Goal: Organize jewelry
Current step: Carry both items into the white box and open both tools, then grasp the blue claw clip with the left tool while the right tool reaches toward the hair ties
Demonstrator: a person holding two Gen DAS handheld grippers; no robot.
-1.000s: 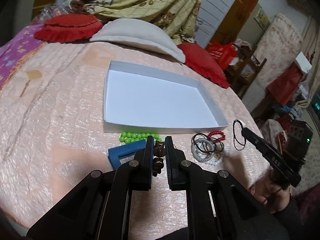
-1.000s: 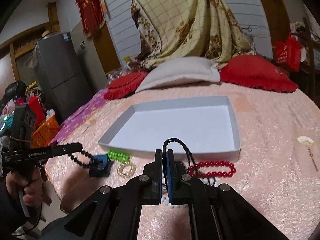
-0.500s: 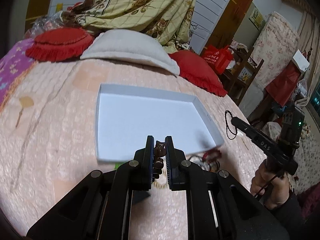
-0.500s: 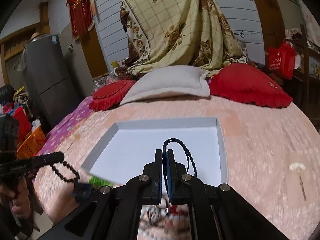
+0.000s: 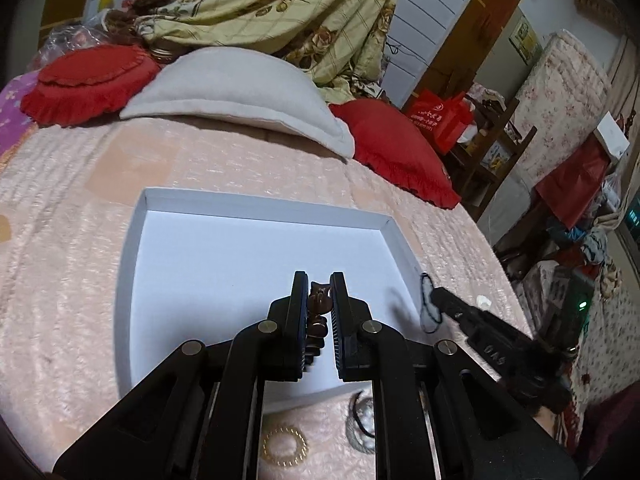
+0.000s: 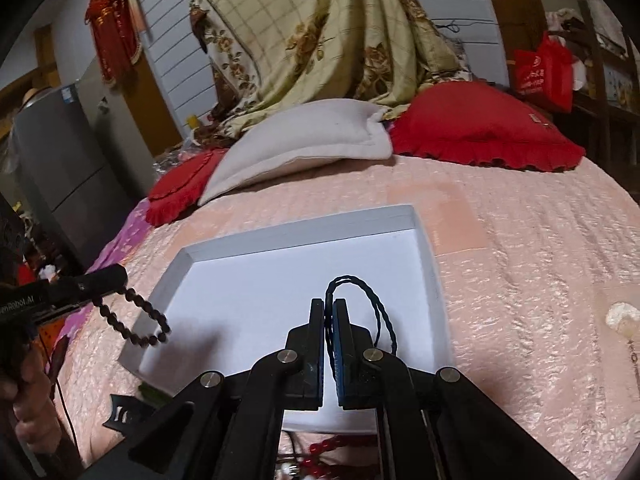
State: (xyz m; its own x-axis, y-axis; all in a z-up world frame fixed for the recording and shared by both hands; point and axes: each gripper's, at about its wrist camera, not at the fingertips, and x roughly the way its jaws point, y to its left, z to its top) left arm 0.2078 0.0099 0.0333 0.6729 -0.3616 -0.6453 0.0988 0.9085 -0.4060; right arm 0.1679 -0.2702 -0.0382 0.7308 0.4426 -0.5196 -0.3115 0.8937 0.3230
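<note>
A shallow white tray lies on the pink bedspread; it also shows in the right wrist view. My left gripper is shut on a brown bead bracelet and hangs over the tray's near part; from the right wrist view the bracelet dangles at the tray's left edge. My right gripper is shut on a dark twisted cord loop above the tray's right half; in the left wrist view it sits at the tray's right rim.
A gold ring bracelet and a pile of dark and pale bands lie on the bedspread before the tray. Red beads and green beads lie there too. A white pillow and red cushions lie behind.
Both grippers have risen from the jewelry pile and moved forward over the tray, each carrying its piece. The pile has dropped to the bottom of both views.
</note>
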